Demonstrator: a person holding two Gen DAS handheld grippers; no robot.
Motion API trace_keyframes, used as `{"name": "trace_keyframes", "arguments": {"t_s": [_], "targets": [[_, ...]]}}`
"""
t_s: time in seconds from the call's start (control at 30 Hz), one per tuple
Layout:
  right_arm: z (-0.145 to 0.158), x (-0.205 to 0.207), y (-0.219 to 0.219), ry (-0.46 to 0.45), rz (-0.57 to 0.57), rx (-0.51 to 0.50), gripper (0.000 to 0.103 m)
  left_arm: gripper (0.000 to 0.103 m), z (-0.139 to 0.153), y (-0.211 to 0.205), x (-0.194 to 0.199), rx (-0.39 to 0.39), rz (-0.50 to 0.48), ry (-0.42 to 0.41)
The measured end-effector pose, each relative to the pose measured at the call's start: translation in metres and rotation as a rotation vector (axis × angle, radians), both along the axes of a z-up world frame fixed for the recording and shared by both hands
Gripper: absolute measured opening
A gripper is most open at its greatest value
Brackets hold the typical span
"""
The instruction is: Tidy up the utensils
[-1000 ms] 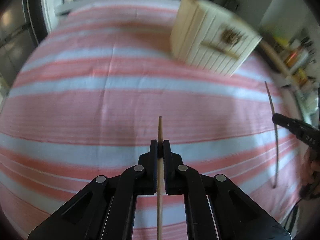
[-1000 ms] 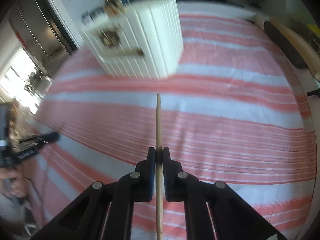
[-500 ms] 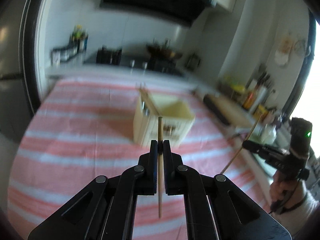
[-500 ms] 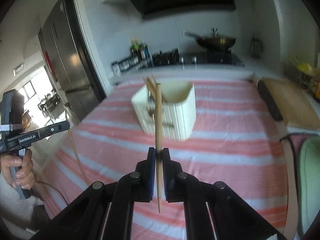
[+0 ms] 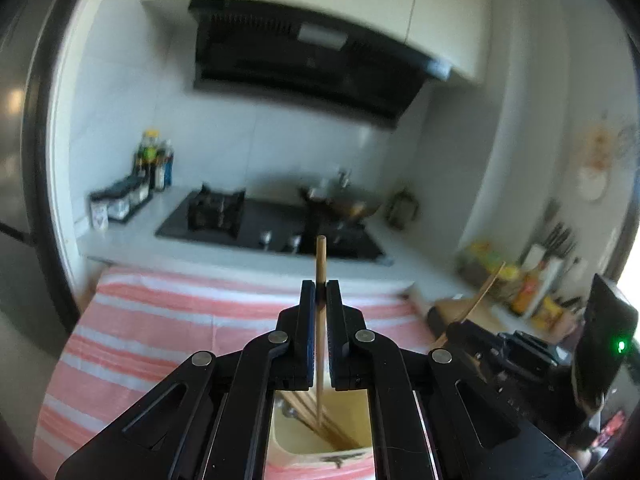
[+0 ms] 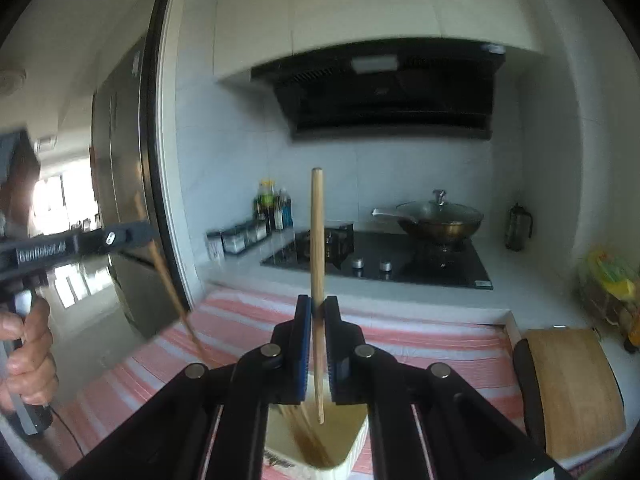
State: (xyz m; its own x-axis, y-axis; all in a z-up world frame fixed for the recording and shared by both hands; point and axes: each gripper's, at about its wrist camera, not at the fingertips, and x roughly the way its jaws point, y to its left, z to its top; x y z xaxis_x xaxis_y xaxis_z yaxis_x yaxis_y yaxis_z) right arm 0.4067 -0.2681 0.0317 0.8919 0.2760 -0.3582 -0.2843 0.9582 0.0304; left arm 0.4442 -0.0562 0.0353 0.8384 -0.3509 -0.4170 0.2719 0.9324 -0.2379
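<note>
My left gripper (image 5: 320, 286) is shut on a wooden chopstick (image 5: 320, 256) that stands nearly upright. Its lower end reaches into the cream utensil holder (image 5: 354, 420), which has several chopsticks inside. My right gripper (image 6: 317, 300) is shut on a second chopstick (image 6: 316, 220), whose lower tip hangs over the open holder (image 6: 346, 428). Each gripper shows in the other's view: the right gripper (image 5: 450, 330) at the right edge, the left gripper (image 6: 150, 234) at the left with a hand (image 6: 28, 344) on its grip.
The holder stands on a red-and-white striped cloth (image 6: 420, 340). Behind it lies a black stove (image 6: 420, 264) with a lidded wok (image 6: 440, 220). A wooden cutting board (image 6: 572, 388) lies to the right, a dark fridge (image 6: 120, 160) stands left, and bottles (image 5: 154, 164) line the counter.
Both grippers have risen from the cloth and tipped up, each still gripping its chopstick. The holder, earlier ahead on the cloth, now sits right beneath the fingers.
</note>
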Motion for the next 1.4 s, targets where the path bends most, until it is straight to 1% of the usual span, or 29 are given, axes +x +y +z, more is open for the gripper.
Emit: {"name": "trace_keyframes", "arguments": {"t_s": [0.03, 0.1, 0.17, 0.2, 0.23, 0.3, 0.33, 0.37, 0.4, 0.43, 0.47, 0.5, 0.57, 0.63, 0.67, 0.7, 0.73, 0.87, 0.93, 1.07, 1.2, 1.27, 1.4], "targets": [[-0.01, 0.009, 0.004, 0.025, 0.002, -0.017, 0.007, 0.003, -0.012, -0.004, 0.01, 0.016, 0.001, 0.036], [-0.04, 0.035, 0.012, 0.137, 0.001, -0.057, 0.007, 0.003, -0.04, -0.013, 0.03, 0.054, -0.009, 0.127], [-0.061, 0.05, 0.015, 0.219, 0.006, -0.064, 0.007, 0.004, -0.066, -0.019, 0.044, 0.101, -0.008, 0.195], [-0.074, 0.06, 0.018, 0.28, 0.011, -0.061, 0.007, 0.004, -0.075, -0.022, 0.047, 0.121, -0.004, 0.216], [-0.082, 0.066, 0.017, 0.314, 0.019, -0.05, 0.007, 0.004, -0.086, -0.024, 0.05, 0.145, 0.006, 0.247], [-0.095, 0.072, 0.017, 0.381, 0.025, -0.012, 0.009, 0.014, -0.097, -0.023, 0.048, 0.153, 0.016, 0.273], [-0.097, 0.073, 0.013, 0.394, 0.016, 0.025, 0.012, 0.033, -0.098, -0.019, 0.042, 0.147, 0.019, 0.272], [-0.096, 0.07, 0.008, 0.39, 0.002, 0.054, 0.028, 0.061, -0.097, -0.015, 0.035, 0.145, 0.026, 0.262], [-0.093, 0.064, 0.001, 0.377, -0.018, 0.081, 0.052, 0.073, -0.094, -0.008, 0.021, 0.149, 0.05, 0.237], [-0.089, 0.056, -0.005, 0.363, -0.042, 0.098, 0.06, 0.087, -0.091, -0.003, 0.009, 0.158, 0.075, 0.213], [-0.085, 0.049, -0.01, 0.35, -0.06, 0.106, 0.063, 0.093, -0.087, 0.001, -0.007, 0.178, 0.111, 0.191], [-0.079, 0.033, -0.016, 0.337, -0.077, 0.112, 0.063, 0.095, -0.085, 0.004, -0.025, 0.213, 0.152, 0.173], [-0.072, 0.013, -0.025, 0.331, -0.092, 0.107, 0.064, 0.102, -0.082, 0.007, -0.055, 0.246, 0.194, 0.153], [-0.066, -0.024, -0.03, 0.311, -0.109, 0.101, 0.074, 0.103, -0.082, 0.01, -0.089, 0.228, 0.213, 0.146], [-0.063, -0.04, -0.032, 0.302, -0.11, 0.103, 0.084, 0.103, -0.081, 0.011, -0.103, 0.216, 0.214, 0.155], [-0.061, -0.056, -0.033, 0.29, -0.115, 0.103, 0.088, 0.103, -0.08, 0.01, -0.12, 0.221, 0.215, 0.174], [-0.059, -0.067, -0.034, 0.279, -0.122, 0.102, 0.089, 0.103, -0.078, 0.007, -0.131, 0.237, 0.223, 0.178], [-0.051, -0.138, -0.023, 0.211, -0.178, 0.061, 0.089, 0.103, -0.059, -0.01, -0.186, 0.36, 0.295, 0.058], [-0.045, -0.162, -0.016, 0.19, -0.167, 0.042, 0.089, 0.103, -0.051, -0.014, -0.203, 0.379, 0.313, 0.041], [-0.028, -0.196, -0.002, 0.154, -0.168, 0.005, 0.089, 0.103, -0.04, -0.019, -0.229, 0.371, 0.31, 0.027], [-0.012, -0.229, 0.01, 0.102, -0.187, -0.056, 0.089, 0.103, -0.037, -0.019, -0.246, 0.342, 0.272, 0.056], [-0.007, -0.241, 0.012, 0.098, -0.185, -0.051, 0.089, 0.103, -0.035, -0.017, -0.254, 0.331, 0.264, 0.063], [0.0, -0.256, 0.015, 0.1, -0.174, -0.029, 0.089, 0.103, -0.026, -0.016, -0.268, 0.319, 0.262, 0.044]]}}
